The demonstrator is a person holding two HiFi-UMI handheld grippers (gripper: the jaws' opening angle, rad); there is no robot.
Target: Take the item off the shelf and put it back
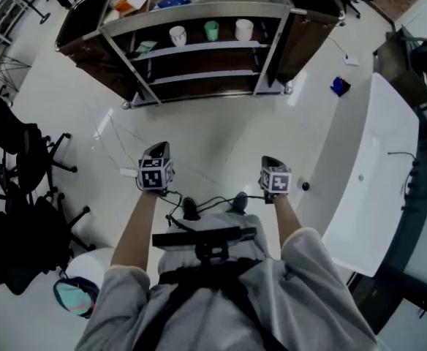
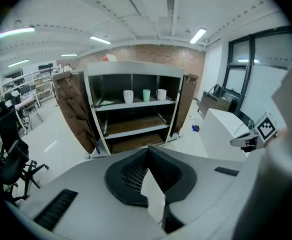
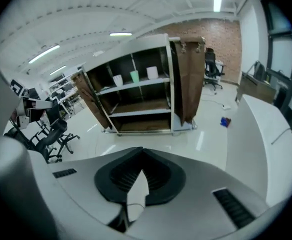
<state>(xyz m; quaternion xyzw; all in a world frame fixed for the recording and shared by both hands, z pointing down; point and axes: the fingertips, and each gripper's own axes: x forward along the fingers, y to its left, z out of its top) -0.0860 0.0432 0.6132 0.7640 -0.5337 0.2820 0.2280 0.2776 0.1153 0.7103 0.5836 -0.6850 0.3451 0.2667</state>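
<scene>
A metal shelf unit stands across the room, with brown covers hanging at both its sides. On one upper shelf stand a white cup, a green cup and another white cup. The left gripper view shows the same three cups in a row, the green cup in the middle. They also appear in the right gripper view around the green cup. My left gripper and right gripper hang side by side over the floor, well short of the shelf. Both are shut and hold nothing.
A long white counter runs along the right. Black office chairs crowd the left side. A blue object and a small dark object lie on the glossy floor. A teal bag sits behind me on the left.
</scene>
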